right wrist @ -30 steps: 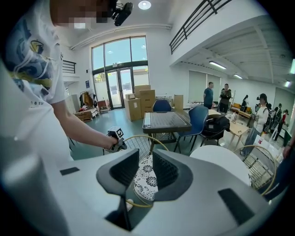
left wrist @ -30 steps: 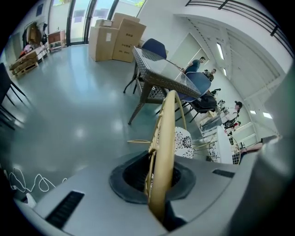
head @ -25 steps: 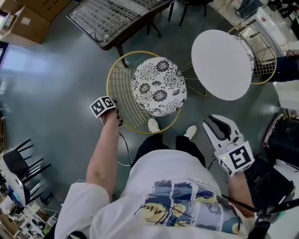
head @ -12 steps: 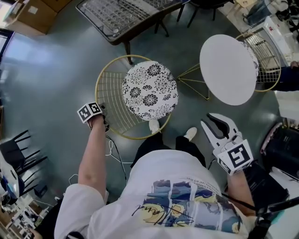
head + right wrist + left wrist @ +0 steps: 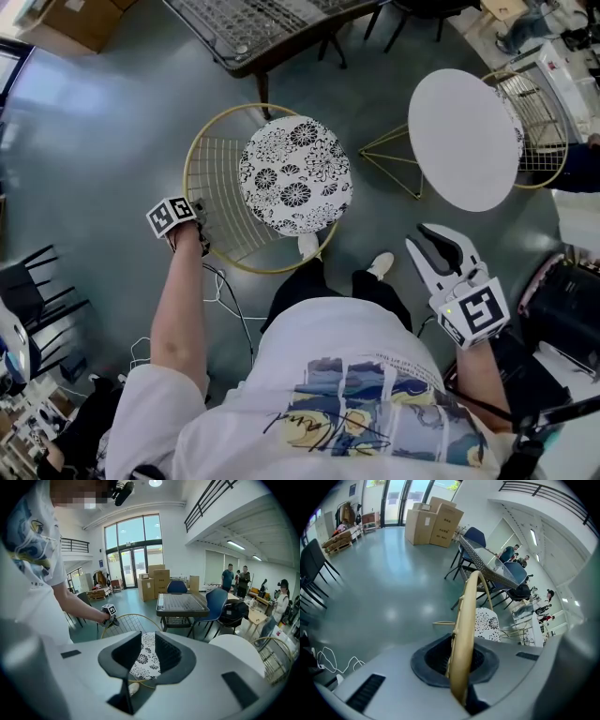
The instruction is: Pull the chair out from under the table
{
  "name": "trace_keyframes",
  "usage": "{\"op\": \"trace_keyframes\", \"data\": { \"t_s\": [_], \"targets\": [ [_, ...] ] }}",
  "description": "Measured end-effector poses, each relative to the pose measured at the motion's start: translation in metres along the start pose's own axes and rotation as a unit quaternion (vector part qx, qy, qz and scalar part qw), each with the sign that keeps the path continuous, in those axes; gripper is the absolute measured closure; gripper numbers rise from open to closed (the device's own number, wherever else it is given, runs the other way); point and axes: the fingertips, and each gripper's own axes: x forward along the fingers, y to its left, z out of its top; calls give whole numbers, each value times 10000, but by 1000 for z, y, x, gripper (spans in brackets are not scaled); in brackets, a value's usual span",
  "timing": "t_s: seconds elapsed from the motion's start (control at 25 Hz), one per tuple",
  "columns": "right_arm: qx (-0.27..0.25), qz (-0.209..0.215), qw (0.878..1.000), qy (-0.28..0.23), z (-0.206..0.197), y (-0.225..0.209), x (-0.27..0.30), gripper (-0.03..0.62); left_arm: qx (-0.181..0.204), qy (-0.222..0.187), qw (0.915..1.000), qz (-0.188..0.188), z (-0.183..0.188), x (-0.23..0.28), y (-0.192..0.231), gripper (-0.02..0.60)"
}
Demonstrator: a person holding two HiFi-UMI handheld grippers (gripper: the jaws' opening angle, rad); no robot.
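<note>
The chair has a gold wire frame (image 5: 202,178) and a round floral cushion (image 5: 295,175). It stands on the grey floor, left of the round white table (image 5: 466,138) and apart from it. My left gripper (image 5: 200,239) is shut on the gold rim at the chair's back. In the left gripper view the rim (image 5: 464,625) runs up between the jaws of the left gripper (image 5: 459,667). My right gripper (image 5: 441,253) hangs by my right side, open with nothing between its jaws. In the right gripper view the cushion (image 5: 145,665) shows through the gap of that gripper (image 5: 145,641).
A dark table with a wire top (image 5: 253,28) stands just behind the chair. A second gold wire chair (image 5: 530,122) sits behind the white table. A white cable (image 5: 225,291) lies on the floor by my feet (image 5: 307,247). Black chairs (image 5: 37,300) stand at the left.
The chair has slid left, away from the white table, with my left gripper holding its rim. The gap between chair and table has widened. The right gripper has stayed put.
</note>
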Motion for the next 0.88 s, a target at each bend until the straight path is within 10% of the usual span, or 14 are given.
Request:
{"op": "trace_keyframes", "data": {
  "t_s": [0.36,0.6,0.88],
  "targets": [
    [-46,201,9997,-112,-22,-20,-23,500,516,-424,9944,818,-2,-27,0,449],
    [-231,550,9975,-389,-29,-34,-46,500,1266,-1493,9699,1450,-12,-107,-25,445],
    [-502,934,9922,-660,-24,-48,-82,500,1948,-2450,9493,297,-69,-202,-157,445]
  ]
}}
